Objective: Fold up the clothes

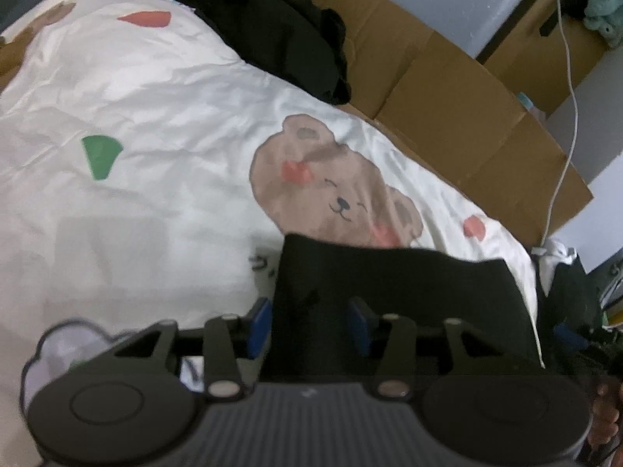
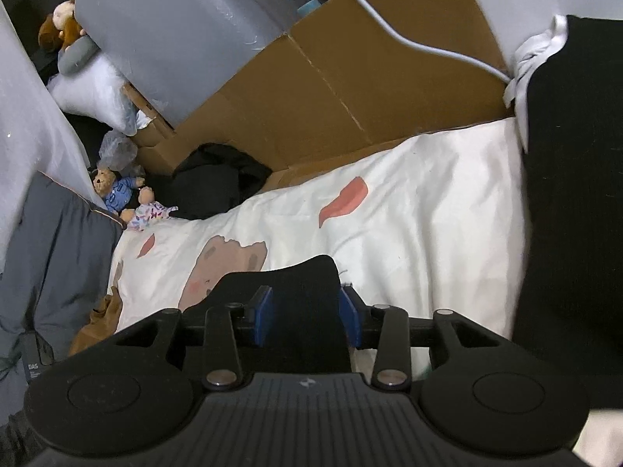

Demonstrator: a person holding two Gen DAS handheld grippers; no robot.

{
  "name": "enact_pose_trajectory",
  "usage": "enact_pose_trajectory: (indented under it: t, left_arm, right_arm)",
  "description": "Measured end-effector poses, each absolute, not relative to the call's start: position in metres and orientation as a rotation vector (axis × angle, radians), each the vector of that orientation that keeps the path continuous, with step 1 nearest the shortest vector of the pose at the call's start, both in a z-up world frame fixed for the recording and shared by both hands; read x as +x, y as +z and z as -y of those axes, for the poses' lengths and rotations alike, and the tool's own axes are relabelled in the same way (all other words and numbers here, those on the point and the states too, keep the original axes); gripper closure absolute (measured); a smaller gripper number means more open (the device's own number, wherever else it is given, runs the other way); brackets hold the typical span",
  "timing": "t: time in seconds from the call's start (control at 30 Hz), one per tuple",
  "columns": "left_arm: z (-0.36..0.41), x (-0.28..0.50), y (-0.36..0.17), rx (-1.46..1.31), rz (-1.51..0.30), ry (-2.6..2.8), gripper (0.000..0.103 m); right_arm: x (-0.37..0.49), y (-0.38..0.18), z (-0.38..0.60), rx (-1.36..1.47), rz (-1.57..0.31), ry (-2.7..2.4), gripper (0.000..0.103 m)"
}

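In the left wrist view a black garment [image 1: 389, 292] is lifted over the white bear-print bedsheet [image 1: 155, 116]. My left gripper [image 1: 309, 327] is shut on its near left corner, and cloth fills the gap between the blue pads [image 1: 259, 325]. In the right wrist view another part of the black garment [image 2: 296, 284] rises between the blue pads [image 2: 263, 313], with my right gripper [image 2: 307, 315] shut on it. More black cloth [image 2: 568, 194] covers the right edge of that view; I cannot tell whether it is the same garment.
A crumpled black pile [image 1: 284, 35] lies at the bed's far edge against flattened cardboard [image 1: 447, 89]. A white cable [image 1: 564, 116] hangs over the cardboard. Stuffed toys [image 2: 117, 190] and a grey pillow [image 2: 50, 257] sit at the bed's head.
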State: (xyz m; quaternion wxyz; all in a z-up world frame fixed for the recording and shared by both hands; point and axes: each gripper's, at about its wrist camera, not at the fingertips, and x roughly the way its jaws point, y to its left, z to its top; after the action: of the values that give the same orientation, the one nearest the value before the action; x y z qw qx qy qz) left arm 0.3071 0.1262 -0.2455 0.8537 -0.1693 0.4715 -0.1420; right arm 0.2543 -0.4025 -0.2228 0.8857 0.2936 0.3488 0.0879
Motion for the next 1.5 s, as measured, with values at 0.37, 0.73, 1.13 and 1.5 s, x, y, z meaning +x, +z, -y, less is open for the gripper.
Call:
enact_pose_trajectory:
  t: [0.37,0.73,1.13,1.5]
  left_arm:
    - [-0.122,0.237,-0.221,-0.343,-1.033,-0.255,0.056]
    - [-0.123,0.186,-0.232,-0.316,-1.098,-0.222,0.057]
    - [-0.112,0.156,-0.258,-0.243,-1.173,-0.252,0.057]
    - [-0.106,0.155,-0.263,-0.203,-1.187,-0.309,0.098]
  right_arm:
    - [0.203,-0.202,0.388,0.546,-0.768,0.154,0.061]
    - [0.17,-0.202,0.368,0.468,-0.869,0.134,0.061]
    - [0.145,-0.224,0.362,0.397,-1.031,0.113,0.061]
    - [0.148,-0.238,0.361,0.368,-1.079,0.145,0.092]
